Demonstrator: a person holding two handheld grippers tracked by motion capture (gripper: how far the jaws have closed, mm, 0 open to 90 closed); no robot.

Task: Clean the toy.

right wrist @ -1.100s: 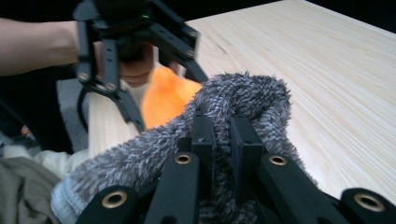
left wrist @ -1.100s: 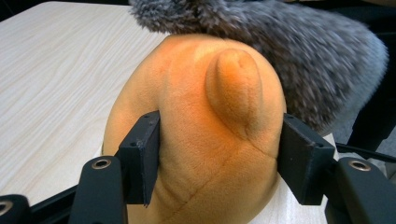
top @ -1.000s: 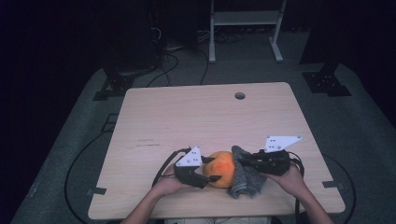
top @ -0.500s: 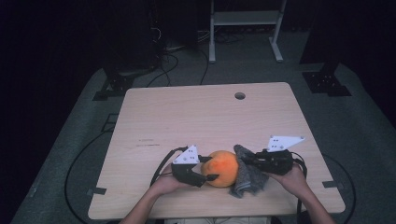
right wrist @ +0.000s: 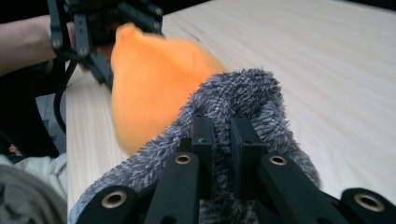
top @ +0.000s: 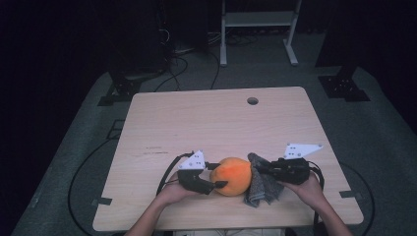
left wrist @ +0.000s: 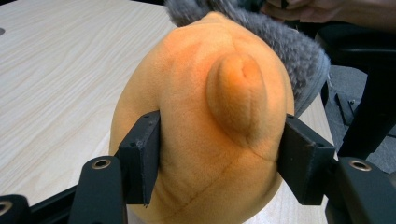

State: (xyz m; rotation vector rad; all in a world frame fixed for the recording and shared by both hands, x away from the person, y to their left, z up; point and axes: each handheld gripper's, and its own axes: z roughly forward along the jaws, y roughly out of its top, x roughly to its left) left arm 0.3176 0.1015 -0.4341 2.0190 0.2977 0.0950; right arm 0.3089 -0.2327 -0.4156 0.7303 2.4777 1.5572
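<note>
Clamping orange plush toy (top: 232, 175) between both jaws, left gripper (top: 215, 175) holds it near worktop (top: 206, 118) front edge. Right gripper (top: 256, 168) pinches grey fuzzy cloth (top: 262, 187), jaws nearly together, cloth touching toy's right side.

A light wooden table (top: 206, 123) stands on grey floor (top: 373, 128). A small round hole (top: 253, 101) sits toward twelve o'clock. At six o'clock an orange plush (top: 231, 175) rests on the tabletop, a grey fuzzy cloth (top: 261, 184) touching its three o'clock side.
</note>
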